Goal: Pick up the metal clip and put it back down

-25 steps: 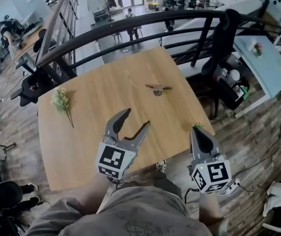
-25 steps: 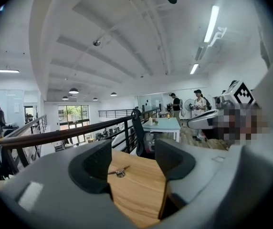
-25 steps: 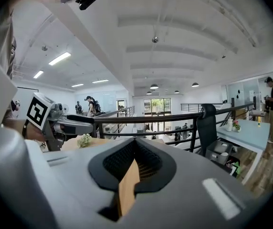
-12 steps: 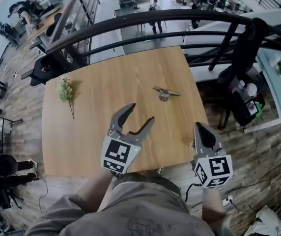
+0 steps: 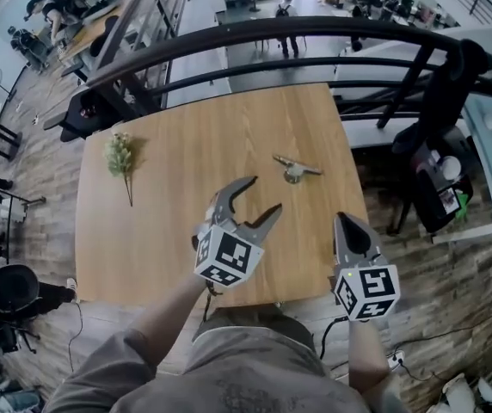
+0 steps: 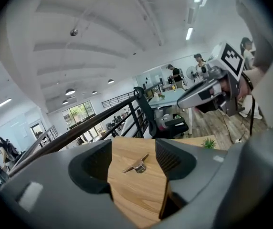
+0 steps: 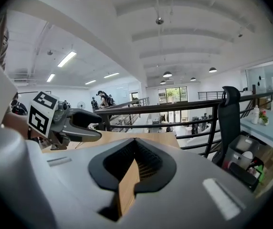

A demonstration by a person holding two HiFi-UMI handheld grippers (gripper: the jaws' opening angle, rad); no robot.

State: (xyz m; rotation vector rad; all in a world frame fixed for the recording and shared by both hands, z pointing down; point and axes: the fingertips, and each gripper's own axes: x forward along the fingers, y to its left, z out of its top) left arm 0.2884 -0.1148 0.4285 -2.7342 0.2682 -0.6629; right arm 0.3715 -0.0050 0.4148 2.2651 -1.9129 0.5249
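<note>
The metal clip (image 5: 295,169) lies flat on the wooden table (image 5: 186,144), right of centre; in the left gripper view the clip (image 6: 136,165) shows framed between the jaws, some way ahead. My left gripper (image 5: 259,199) hovers over the table's near middle, open and empty, pointing toward the clip. At the near right edge of the table my right gripper (image 5: 346,223) is shut with nothing in it, and it (image 7: 135,157) looks along the tabletop toward the railing.
A small dried flower sprig (image 5: 120,157) lies at the table's left side. A black curved railing (image 5: 315,37) runs just beyond the far edge, with a drop to a lower floor behind. A black chair (image 5: 439,157) stands off the right side.
The head view has shifted, so the table sits lower and more centred. My left gripper has moved forward and right, closer to the clip. The right gripper has stayed shut near the edge.
</note>
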